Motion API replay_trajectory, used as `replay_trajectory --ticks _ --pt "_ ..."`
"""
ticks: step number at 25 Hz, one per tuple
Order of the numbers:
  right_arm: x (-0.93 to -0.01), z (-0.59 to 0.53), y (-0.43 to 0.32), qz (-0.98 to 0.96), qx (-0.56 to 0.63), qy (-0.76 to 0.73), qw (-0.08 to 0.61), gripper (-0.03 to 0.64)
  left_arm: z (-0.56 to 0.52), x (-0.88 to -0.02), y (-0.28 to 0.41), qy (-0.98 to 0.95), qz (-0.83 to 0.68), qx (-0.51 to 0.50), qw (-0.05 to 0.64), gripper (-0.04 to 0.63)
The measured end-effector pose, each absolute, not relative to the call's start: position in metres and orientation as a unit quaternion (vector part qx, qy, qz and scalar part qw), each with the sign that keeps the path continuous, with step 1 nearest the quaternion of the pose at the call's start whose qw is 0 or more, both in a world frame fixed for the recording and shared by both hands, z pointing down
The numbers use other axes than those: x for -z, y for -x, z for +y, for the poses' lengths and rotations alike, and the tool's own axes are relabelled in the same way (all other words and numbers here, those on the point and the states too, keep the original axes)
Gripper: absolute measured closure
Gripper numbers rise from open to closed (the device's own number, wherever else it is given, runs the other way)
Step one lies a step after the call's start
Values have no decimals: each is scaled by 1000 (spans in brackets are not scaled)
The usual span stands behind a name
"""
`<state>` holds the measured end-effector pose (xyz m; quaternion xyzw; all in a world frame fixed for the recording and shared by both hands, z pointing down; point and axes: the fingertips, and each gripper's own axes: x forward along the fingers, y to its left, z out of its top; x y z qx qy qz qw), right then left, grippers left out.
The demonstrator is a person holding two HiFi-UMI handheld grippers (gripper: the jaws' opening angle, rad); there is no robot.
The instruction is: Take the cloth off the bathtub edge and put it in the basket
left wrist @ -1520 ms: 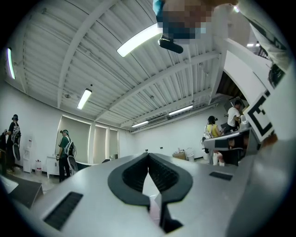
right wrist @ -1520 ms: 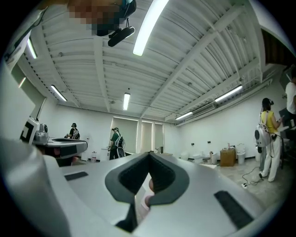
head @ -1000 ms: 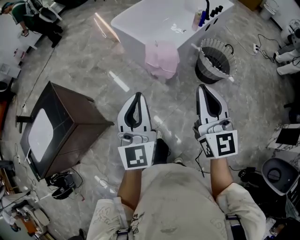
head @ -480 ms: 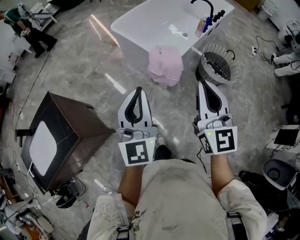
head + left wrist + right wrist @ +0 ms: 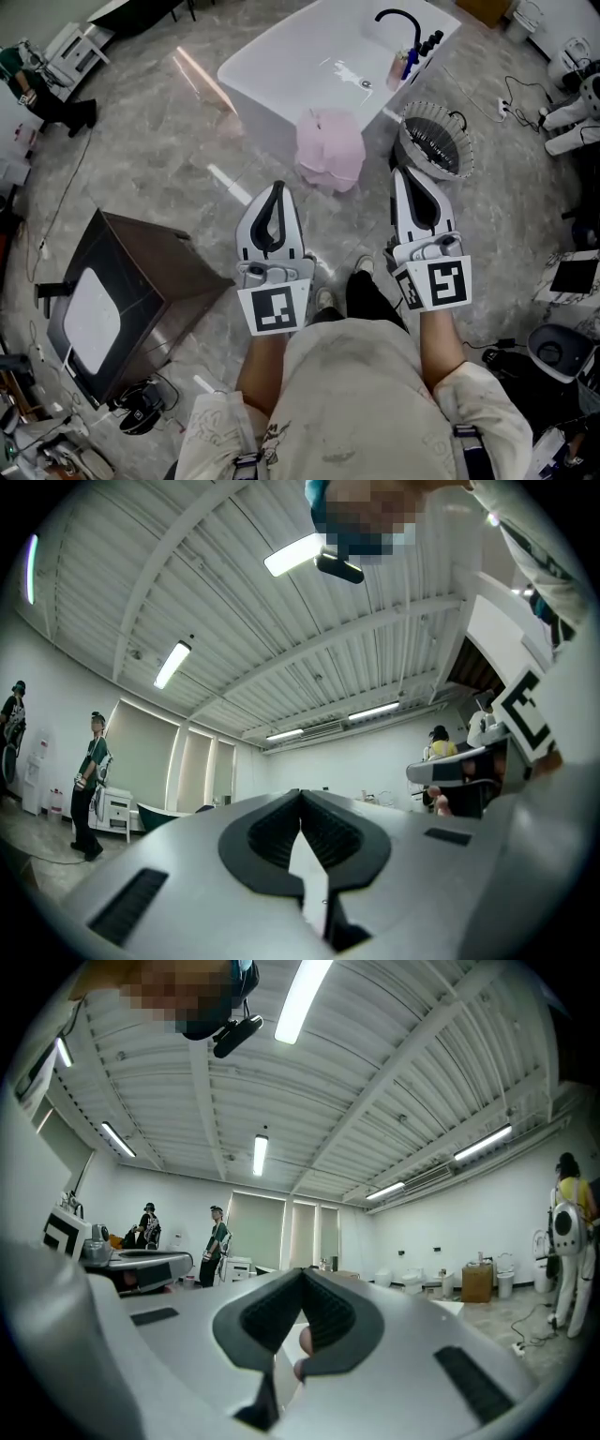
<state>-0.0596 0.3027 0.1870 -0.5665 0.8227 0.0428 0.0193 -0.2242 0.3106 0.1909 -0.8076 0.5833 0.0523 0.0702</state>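
Observation:
A pink cloth point(image 5: 330, 148) hangs over the near edge of the white bathtub point(image 5: 281, 66) in the head view. To its right on the floor stands a dark ribbed basket point(image 5: 436, 141) with a light rim. My left gripper point(image 5: 276, 187) is held out short of the cloth, a little to its left, jaws shut and holding nothing. My right gripper point(image 5: 404, 172) points at the floor just before the basket, also shut and holding nothing. In the left gripper view the left gripper point(image 5: 300, 792) shows its tips touching. The right gripper point(image 5: 302, 1270) looks the same, with a pink patch showing through the gap behind its tips.
A dark cabinet point(image 5: 131, 281) stands on the grey stone floor at the left. A black faucet point(image 5: 398, 19) and small bottles point(image 5: 405, 61) sit on the tub's far end. Cables point(image 5: 520, 98) and equipment lie at the right. People stand far across the room.
Both grippers have moved forward together; the tub, cloth and basket now lie closer to their tips. The jaws have stayed shut.

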Motion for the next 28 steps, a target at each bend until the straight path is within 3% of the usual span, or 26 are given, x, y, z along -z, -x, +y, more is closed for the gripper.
replay_trajectory --ticks 28 --pt "-207 59 -78 838 -2 542 58 627 88 -186 87 789 608 -17 88 592"
